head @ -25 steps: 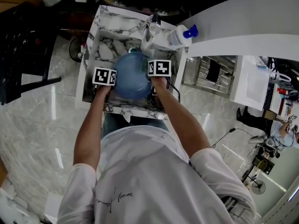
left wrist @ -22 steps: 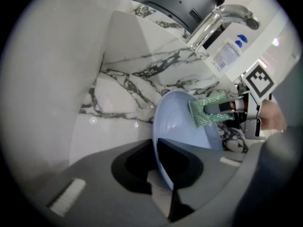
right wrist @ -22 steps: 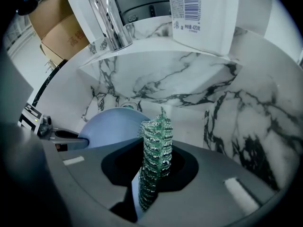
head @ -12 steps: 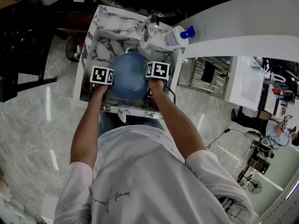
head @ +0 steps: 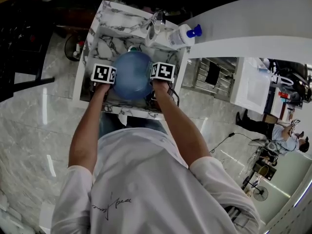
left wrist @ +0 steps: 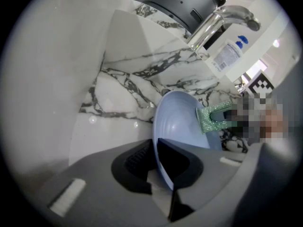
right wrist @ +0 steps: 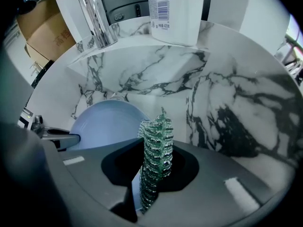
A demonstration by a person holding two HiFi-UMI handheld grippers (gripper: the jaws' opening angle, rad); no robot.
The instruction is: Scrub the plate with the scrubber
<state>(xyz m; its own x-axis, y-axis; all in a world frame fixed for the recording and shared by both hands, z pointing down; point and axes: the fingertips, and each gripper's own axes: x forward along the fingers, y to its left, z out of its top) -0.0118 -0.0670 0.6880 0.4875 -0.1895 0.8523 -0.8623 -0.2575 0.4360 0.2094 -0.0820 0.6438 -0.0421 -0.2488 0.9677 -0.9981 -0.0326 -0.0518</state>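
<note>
A pale blue plate (head: 132, 75) is held over the marble sink (head: 100, 44). My left gripper (left wrist: 155, 167) is shut on the plate's rim (left wrist: 182, 122) and keeps it tilted on edge. My right gripper (right wrist: 152, 171) is shut on a sparkly green scrubber (right wrist: 155, 160). In the left gripper view the scrubber (left wrist: 211, 118) lies against the plate's inner face near its right edge. The plate (right wrist: 106, 124) shows in the right gripper view to the left of the scrubber. In the head view both marker cubes flank the plate, left gripper (head: 103, 74) and right gripper (head: 162, 72).
A chrome tap (right wrist: 97, 13) stands on the sink's back ledge beside a white bottle with a blue cap (head: 183, 34). The sink's marble walls (right wrist: 156, 74) close in on all sides. A white counter (head: 253, 30) runs to the right. People stand on the floor far right (head: 287, 140).
The plate and both grippers have shifted slightly up and left in the head view as the view moved; the hold on the plate and on the scrubber is unchanged.
</note>
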